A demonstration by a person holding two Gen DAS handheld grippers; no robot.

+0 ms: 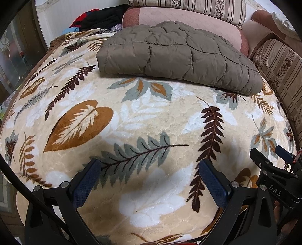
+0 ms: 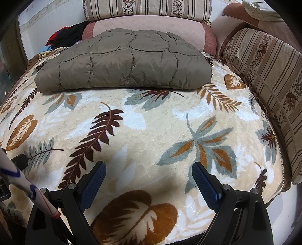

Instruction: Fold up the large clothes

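A quilted olive-brown jacket (image 1: 177, 56) lies folded into a thick rectangle at the far side of a leaf-patterned blanket (image 1: 151, 116). The right wrist view shows the same folded jacket (image 2: 124, 64) straight ahead. My left gripper (image 1: 149, 169) hovers over the near part of the blanket, open, nothing between its blue-padded fingers. My right gripper (image 2: 149, 169) is likewise open and empty above the near blanket, well short of the jacket. The right gripper's body (image 1: 273, 169) shows at the lower right edge of the left wrist view.
Striped floral cushions (image 2: 268, 79) line the right side and back. A pink padded seat back (image 2: 147, 28) sits behind the jacket. Dark and red clothes (image 1: 102, 17) are piled at the far left corner. A white cord (image 2: 28, 186) crosses the lower left.
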